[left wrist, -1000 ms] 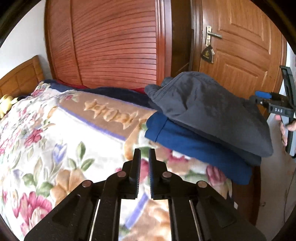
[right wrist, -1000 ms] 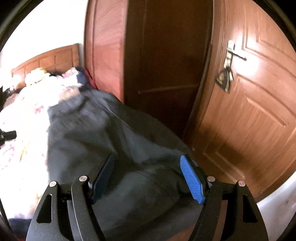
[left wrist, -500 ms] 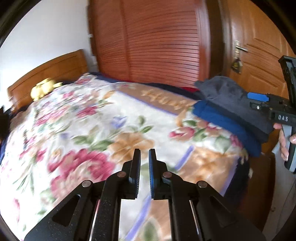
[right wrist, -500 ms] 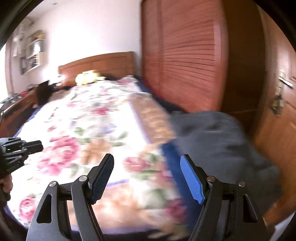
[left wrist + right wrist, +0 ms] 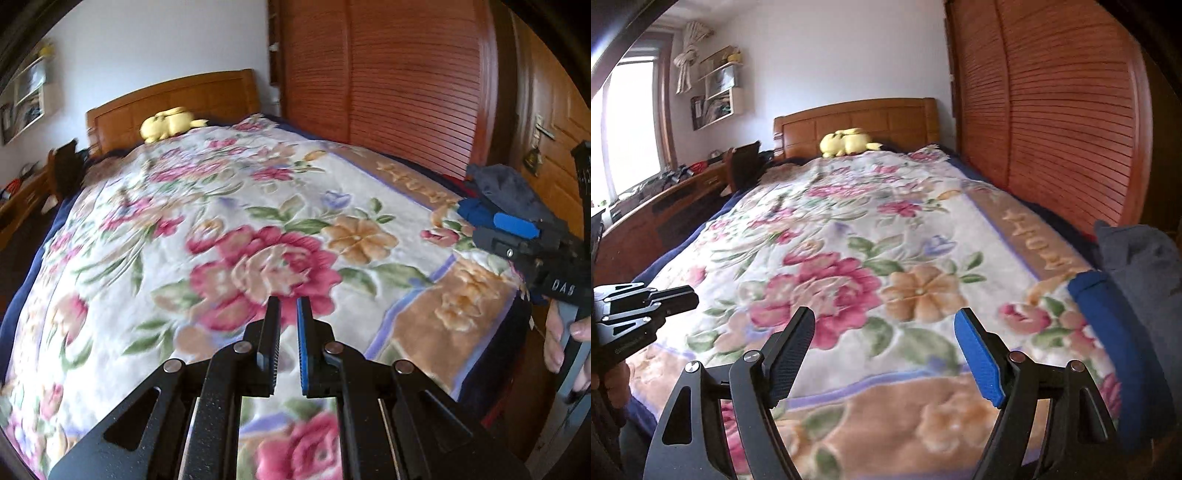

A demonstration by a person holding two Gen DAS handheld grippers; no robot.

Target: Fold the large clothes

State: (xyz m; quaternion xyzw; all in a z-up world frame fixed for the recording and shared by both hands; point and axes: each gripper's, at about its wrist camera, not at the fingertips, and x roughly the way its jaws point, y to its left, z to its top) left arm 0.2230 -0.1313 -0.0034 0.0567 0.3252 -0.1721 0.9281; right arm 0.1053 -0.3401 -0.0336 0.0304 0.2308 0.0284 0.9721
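Both views have swung off the folded clothes toward the head of the bed, so the floral blanket now fills them. Left gripper hovers over the blanket, nearly clenched, gripping nothing. Right gripper hangs released, empty. Grey garment lies atop the blue garment at the bed's right foot corner, near the wardrobe. A yellow plush rests against the headboard.

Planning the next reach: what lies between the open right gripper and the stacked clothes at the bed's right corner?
Only floral blanket. In the right wrist view, nothing else sits between the right gripper and the grey garment stacked on the blue one.
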